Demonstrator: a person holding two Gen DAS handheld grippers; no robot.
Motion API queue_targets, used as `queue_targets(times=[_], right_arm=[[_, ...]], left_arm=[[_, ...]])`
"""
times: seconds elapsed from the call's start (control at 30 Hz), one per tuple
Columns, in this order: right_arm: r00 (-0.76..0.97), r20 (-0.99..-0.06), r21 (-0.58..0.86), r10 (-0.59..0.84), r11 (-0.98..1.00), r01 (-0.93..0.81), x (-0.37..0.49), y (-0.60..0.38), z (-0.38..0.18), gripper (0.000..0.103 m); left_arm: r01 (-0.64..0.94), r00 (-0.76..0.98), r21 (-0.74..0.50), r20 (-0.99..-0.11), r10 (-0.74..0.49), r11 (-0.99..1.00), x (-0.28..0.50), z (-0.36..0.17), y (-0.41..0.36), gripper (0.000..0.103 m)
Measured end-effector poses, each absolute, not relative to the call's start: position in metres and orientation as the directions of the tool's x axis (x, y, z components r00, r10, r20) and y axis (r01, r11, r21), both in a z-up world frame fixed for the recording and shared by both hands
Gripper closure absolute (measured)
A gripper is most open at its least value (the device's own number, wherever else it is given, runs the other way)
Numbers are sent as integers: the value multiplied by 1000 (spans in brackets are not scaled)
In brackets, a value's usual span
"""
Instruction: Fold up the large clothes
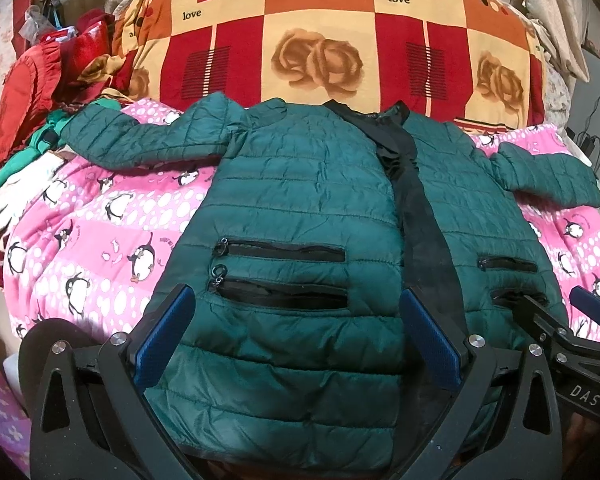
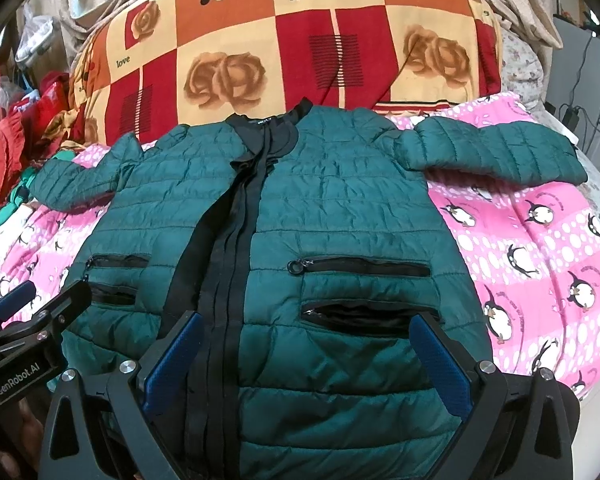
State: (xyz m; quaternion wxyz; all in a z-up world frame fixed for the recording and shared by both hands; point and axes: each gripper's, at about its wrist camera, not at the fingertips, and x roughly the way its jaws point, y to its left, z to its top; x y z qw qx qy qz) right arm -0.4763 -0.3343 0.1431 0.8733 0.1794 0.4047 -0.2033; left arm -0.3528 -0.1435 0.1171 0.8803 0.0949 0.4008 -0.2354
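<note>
Green jacket (image 1: 300,208) flat on penguin quilt (image 1: 92,240), rose blanket (image 1: 320,40) behind, poss. clothes pile (image 1: 40,80) left; both grippers (image 1: 296,336) (image 2: 306,350) w/ jaws apart.

Black grippers (image 1: 296,320), blue ribbed pads (image 1: 168,332), silver screws; white lettering, seemingly "GenRobot.AI"

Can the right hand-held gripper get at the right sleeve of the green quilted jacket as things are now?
Probably yes. The right hand-held gripper is open above the green quilted jacket, and the right sleeve lies bare on the pink penguin blanket, nothing covering it.
</note>
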Motion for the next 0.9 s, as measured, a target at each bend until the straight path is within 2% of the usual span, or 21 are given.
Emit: queue_targets(times=[0.9], right_arm=[[566, -795, 118, -218, 860, 497, -460, -339, 141, 1]], left_arm=[[487, 558, -27, -760, -335, 873, -342, 115, -144, 1]])
